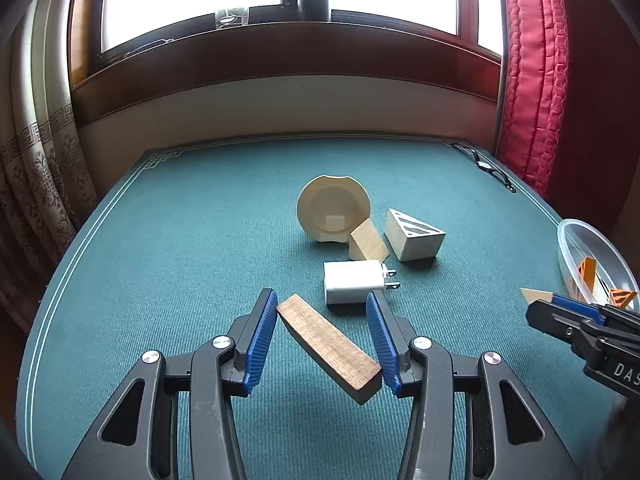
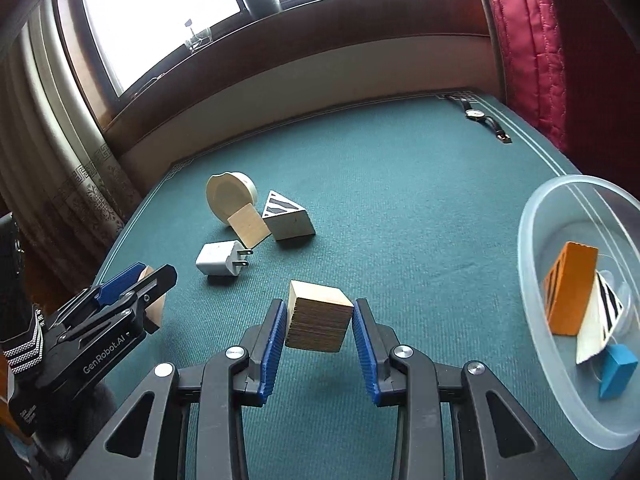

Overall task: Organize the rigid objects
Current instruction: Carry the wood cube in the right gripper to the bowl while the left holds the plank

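My left gripper (image 1: 322, 300) is shut on a long dark wooden block (image 1: 329, 346), held diagonally above the green table; it also shows in the right wrist view (image 2: 154, 276). My right gripper (image 2: 320, 308) is shut on a pale wooden block (image 2: 318, 316), held above the table; it also shows in the left wrist view (image 1: 548, 302). A clear plastic bowl (image 2: 532, 240) at the right holds an orange block (image 2: 570, 294), a white striped wedge (image 2: 600, 326) and a blue block (image 2: 616, 366).
On the table (image 1: 160, 260) lie a round wooden dish (image 1: 332, 212), a small pale block (image 1: 368, 242), a striped white wedge (image 1: 416, 236) and a white charger plug (image 1: 354, 282). A wristwatch (image 2: 482, 116) lies at the far right corner. A red curtain (image 1: 532, 72) hangs at the right.
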